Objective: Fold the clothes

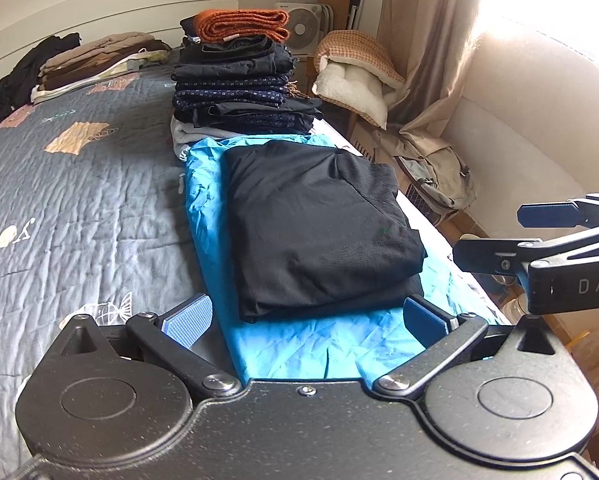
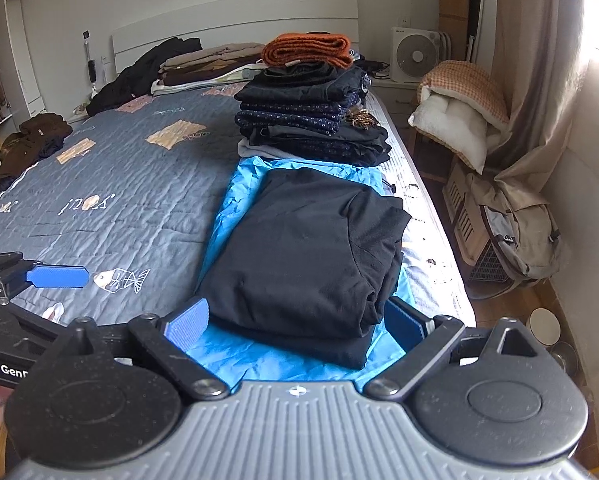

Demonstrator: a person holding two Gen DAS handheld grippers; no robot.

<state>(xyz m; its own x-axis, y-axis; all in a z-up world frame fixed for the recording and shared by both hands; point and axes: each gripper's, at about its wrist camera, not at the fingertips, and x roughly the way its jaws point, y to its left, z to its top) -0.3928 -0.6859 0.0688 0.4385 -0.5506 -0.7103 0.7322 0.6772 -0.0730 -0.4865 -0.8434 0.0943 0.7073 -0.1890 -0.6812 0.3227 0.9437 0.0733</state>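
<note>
Hovering apart: left gripper (image 1: 306, 316) and right gripper (image 2: 297, 322), both released, holding nothing. Folded black garment (image 1: 319, 224) sits on blue sheet (image 1: 323, 344) near bed's (image 1: 79, 200) right edge, likely staged for stack (image 1: 243, 92).

One black garment (image 1: 319, 224), one blue cloth (image 1: 323, 344), two stacks (image 1: 243, 84).

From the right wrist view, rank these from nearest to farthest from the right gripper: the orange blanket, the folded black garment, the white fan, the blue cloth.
1. Blue cloth, directly beneath the right gripper.
2. Folded black garment, just ahead on that cloth.
3. Orange blanket, atop the tall pile beyond.
4. White fan, by the far wall, right of the bed.
</note>
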